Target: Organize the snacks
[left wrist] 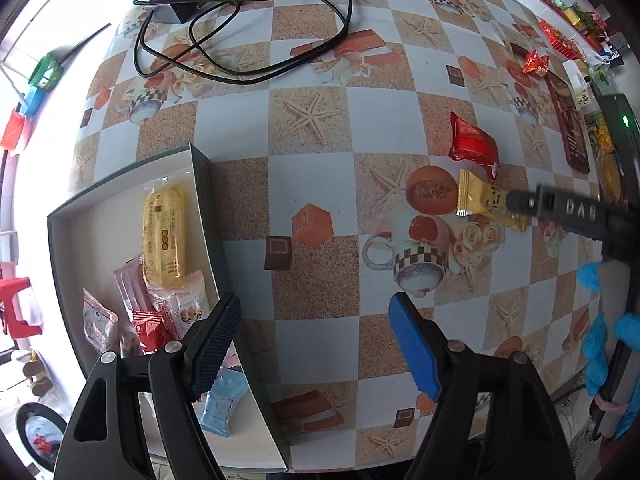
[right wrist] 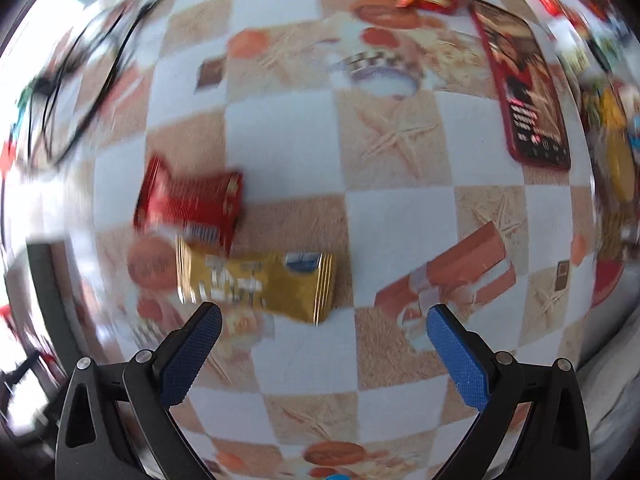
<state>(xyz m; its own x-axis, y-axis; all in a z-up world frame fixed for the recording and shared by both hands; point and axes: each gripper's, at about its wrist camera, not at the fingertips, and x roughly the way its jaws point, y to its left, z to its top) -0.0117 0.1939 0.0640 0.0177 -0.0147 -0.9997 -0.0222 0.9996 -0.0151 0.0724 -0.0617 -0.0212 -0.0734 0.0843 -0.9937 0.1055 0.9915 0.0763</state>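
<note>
Gold snack bar (right wrist: 256, 282) lies flat (long axis sideways), beyond open tongs (right wrist: 324, 322).

Up at the top left of the left wrist view, a black power adapter (left wrist: 170, 4) sits on the checkered tablecloth (left wrist: 312, 184), its black cable (left wrist: 280, 68) looping wide across the starfish squares. Over at the right edge lies a phone in a red case (left wrist: 570, 124), screen lit; the right wrist view shows it too, upper right, lying flat. Off the table's left edge, colourful plastic clips (left wrist: 28, 108) hang in bright light.
</note>
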